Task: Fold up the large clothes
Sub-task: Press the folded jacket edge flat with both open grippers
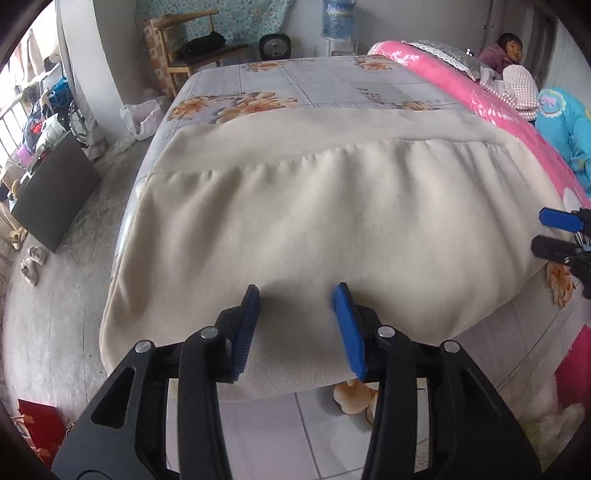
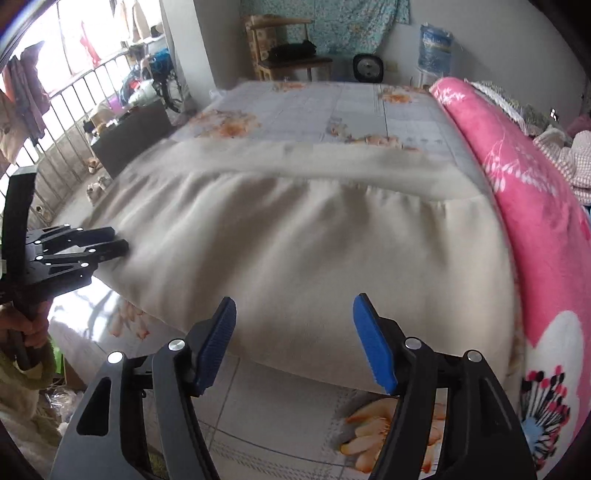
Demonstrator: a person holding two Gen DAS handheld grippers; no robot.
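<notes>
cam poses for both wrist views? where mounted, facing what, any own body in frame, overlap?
Left wrist: on the left gripper, angled down over the near edge of the cream cloth on the bed; jaws open, right gripper at the frame's right edge.
Right wrist: on the right gripper, same downward look; jaws open, left gripper and hand at left.
Shared: cloth, bed, pink blanket, chair, water bottle.

A cream garment [image 2: 303, 236] lies folded across the flowered bed [image 2: 332, 107]. The right gripper [image 2: 295, 325] hangs open over its near edge; a pink blanket [image 2: 517, 177] lies right.
</notes>
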